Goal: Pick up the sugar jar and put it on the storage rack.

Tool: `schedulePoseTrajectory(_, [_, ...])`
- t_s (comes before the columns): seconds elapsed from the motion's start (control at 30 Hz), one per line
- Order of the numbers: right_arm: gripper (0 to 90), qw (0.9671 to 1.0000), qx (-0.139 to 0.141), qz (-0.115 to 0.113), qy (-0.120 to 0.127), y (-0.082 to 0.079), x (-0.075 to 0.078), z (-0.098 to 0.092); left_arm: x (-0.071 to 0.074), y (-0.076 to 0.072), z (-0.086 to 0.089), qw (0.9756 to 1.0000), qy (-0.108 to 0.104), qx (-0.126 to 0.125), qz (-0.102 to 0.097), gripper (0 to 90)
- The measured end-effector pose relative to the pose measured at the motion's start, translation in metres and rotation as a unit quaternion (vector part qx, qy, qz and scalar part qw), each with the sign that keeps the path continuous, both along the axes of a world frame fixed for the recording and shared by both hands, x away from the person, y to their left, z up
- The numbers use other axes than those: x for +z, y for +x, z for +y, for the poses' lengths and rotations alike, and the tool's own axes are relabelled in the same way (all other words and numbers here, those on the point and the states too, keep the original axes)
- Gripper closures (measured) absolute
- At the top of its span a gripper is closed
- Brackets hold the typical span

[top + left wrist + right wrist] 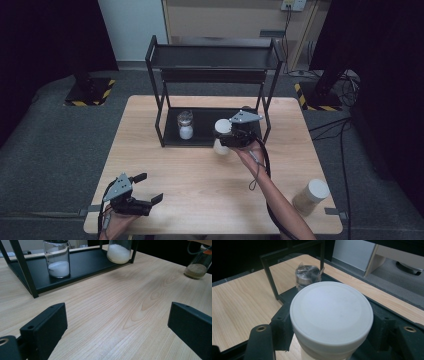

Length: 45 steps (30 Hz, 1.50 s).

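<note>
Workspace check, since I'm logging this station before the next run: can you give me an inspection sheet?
Surface: wooden table, bare at the middle.
Job's things: white-lidded jar held at the front edge of the black rack; its base is white powder in the left gripper view.
Clutter: glass jar of white powder on the rack's bottom shelf; tan jar at the table's right corner.
Grippers: right gripper shut on the white-lidded jar; left gripper open, nothing between its jaws.
Cables: black cable trailing along the right forearm; more on the floor at right.
Surroundings: grey carpet, dark curtains, pale wall.
</note>
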State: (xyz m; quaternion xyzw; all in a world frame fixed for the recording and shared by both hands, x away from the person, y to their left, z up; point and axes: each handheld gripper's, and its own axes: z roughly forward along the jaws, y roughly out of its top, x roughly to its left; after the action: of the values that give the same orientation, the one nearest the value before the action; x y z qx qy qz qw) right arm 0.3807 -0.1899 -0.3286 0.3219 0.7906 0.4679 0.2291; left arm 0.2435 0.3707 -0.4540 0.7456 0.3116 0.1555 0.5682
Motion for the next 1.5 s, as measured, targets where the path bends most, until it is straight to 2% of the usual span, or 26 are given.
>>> schedulePoseTrajectory(0.7, [33.7,0.9997,-0.023,0.001,-0.002,0.023,0.011,0.012,0.000,0.000,0.000,1.0000,-0.001,0.000,0.000,1.4])
schedulePoseTrajectory(1.13, [33.7,0.9987,-0.050,0.008,-0.003,0.043,0.007,0.020,0.000,0.000,0.000,1.0000,0.000,0.000,-0.001,1.4])
schedulePoseTrajectory(1.5, [33.7,0.9984,-0.057,0.007,-0.001,0.056,0.002,0.030,0.000,0.000,0.000,1.0000,0.000,-0.001,-0.002,1.4])
